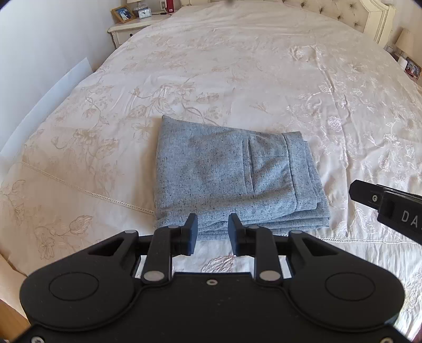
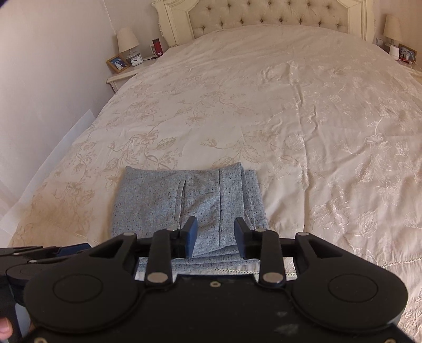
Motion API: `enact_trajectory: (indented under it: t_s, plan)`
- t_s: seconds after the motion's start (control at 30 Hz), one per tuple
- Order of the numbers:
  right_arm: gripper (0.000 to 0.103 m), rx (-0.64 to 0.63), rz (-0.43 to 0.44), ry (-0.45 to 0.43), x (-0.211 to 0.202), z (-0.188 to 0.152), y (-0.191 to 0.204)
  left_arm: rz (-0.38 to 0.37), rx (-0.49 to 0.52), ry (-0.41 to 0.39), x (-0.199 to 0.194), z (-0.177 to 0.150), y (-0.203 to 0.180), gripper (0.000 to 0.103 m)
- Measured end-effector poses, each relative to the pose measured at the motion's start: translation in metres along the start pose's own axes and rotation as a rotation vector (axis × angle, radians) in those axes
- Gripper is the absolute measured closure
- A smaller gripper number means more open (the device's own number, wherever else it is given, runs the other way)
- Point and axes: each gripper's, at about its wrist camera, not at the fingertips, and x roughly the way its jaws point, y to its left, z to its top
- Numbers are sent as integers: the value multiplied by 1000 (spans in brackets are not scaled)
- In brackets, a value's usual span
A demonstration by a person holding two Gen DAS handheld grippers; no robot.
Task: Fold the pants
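The grey speckled pants lie folded into a compact rectangle on the cream bedspread near the bed's front edge. They also show in the right wrist view. My left gripper is open and empty, hovering just in front of the pants' near edge. My right gripper is open and empty, above the near right part of the folded pants. The right gripper's body shows at the right edge of the left wrist view. The left gripper's body shows at the lower left of the right wrist view.
The bed has a tufted headboard at the far end. A nightstand with a lamp, a photo frame and a clock stands at the far left beside the wall. Another nightstand with a lamp is at the far right.
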Motion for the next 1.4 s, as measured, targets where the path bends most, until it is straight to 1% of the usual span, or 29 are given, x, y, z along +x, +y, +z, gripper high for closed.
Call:
enact_trajectory:
  t_s: [0.27, 0.73, 0.93, 1.4]
  plan:
    - [69, 8, 16, -2, -7, -4, -1, 7, -12, 1, -4, -3, -1, 67]
    - [69, 9, 14, 7, -8, -7, -4, 22, -14, 1, -7, -6, -2, 67]
    - [69, 2, 4, 14, -7, -7, -2, 31, -6, 2, -6, -7, -3, 67]
    - [68, -50, -58, 39, -2, -9, 1, 43, 24, 13, -3, -7, -9, 67]
